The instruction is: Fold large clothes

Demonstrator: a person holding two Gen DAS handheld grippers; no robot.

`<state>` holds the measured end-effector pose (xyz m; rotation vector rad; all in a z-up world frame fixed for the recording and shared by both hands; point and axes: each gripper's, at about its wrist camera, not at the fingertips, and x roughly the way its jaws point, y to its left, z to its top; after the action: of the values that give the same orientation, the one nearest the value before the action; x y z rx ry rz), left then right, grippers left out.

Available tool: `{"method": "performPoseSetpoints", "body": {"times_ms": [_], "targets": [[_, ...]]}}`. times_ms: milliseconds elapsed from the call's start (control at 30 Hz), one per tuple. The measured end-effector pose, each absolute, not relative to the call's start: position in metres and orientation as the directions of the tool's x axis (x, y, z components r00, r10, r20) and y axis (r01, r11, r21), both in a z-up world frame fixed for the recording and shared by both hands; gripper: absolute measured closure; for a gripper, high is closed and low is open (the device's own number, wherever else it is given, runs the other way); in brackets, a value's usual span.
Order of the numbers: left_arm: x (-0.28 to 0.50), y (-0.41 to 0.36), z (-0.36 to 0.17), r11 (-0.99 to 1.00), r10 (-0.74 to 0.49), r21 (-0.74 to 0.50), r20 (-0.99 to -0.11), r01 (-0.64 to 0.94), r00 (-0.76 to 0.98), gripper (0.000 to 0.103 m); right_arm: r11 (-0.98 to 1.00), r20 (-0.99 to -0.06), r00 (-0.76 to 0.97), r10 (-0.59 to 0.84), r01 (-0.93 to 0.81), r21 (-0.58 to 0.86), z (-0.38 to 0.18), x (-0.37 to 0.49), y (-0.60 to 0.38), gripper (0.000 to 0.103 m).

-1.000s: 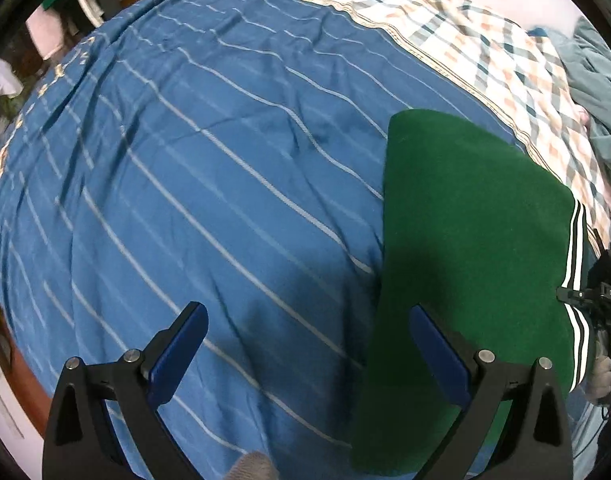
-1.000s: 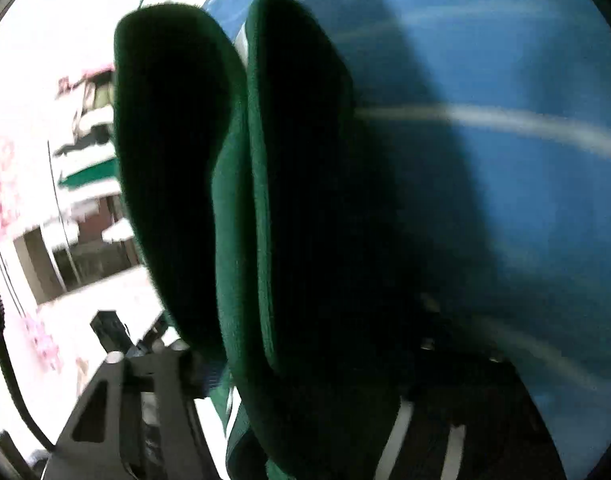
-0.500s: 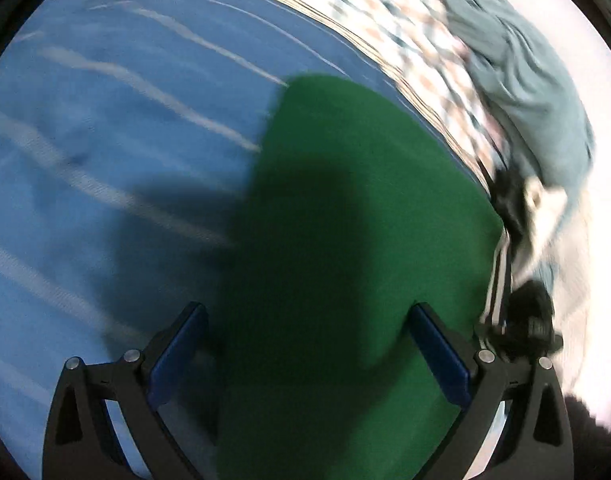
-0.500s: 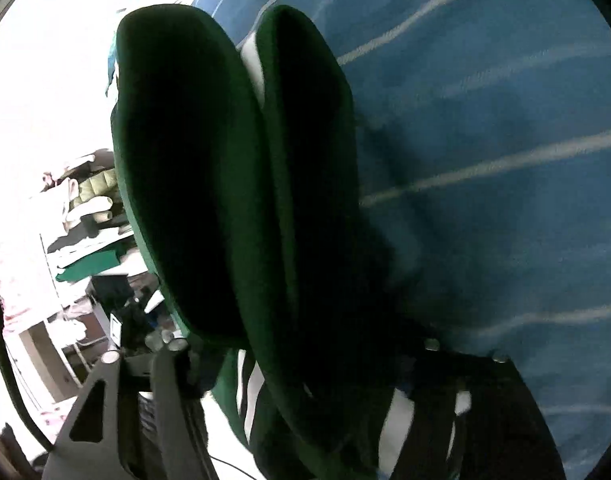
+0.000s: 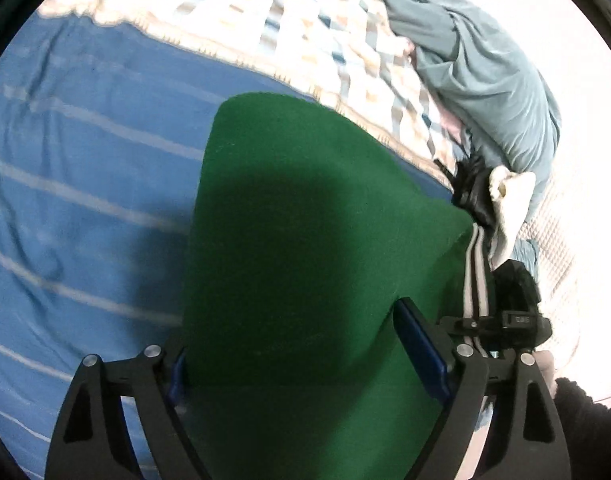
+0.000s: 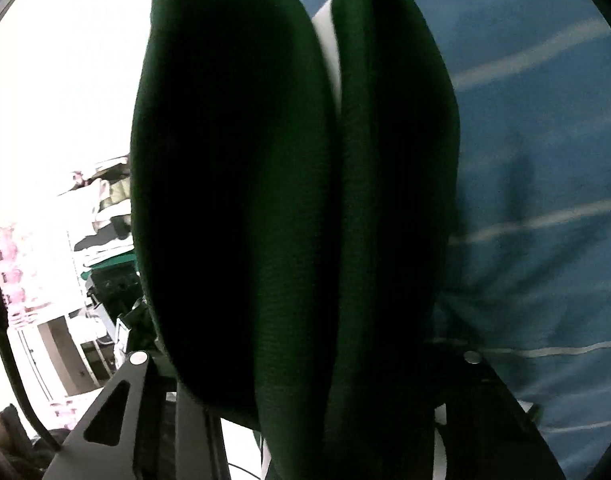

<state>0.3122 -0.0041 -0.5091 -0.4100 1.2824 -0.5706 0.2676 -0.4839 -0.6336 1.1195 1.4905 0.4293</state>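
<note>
A folded dark green garment with white and black side stripes lies on a blue striped bedspread. My left gripper is open, its blue-padded fingers straddling the garment's near edge. My right gripper is shut on the green garment, whose thick folded layers fill the right wrist view; this gripper also shows at the garment's right edge in the left wrist view.
A checked sheet lies beyond the bedspread, with a crumpled grey-blue garment on it at the far right. Shelves with clutter show off the bed in the right wrist view.
My left gripper has swung right from over the bare bedspread and moved in until its fingers straddle the green garment. The right gripper keeps its hold.
</note>
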Motion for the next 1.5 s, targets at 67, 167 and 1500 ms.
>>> {"method": "performPoseSetpoints", "body": {"times_ms": [67, 167, 1500], "targets": [[0.327, -0.003, -0.496, 0.796, -0.605, -0.579, -0.771, 0.179, 0.198, 0.017, 0.474, -0.553, 0.139, 0.822, 0.373, 0.798, -0.62, 0.287, -0.483, 0.058], [0.365, -0.002, -0.472, 0.795, -0.607, -0.582, -0.76, 0.172, 0.232, 0.017, 0.467, -0.54, 0.157, 0.827, 0.344, 0.814, -0.606, 0.331, -0.478, 0.059], [0.491, -0.039, -0.424, 0.99, 0.018, 0.078, -0.894, 0.116, 0.448, 0.004, 0.966, -0.961, 0.216, -0.173, 0.226, -0.124, -0.48, 0.515, -0.401, 0.017]]}}
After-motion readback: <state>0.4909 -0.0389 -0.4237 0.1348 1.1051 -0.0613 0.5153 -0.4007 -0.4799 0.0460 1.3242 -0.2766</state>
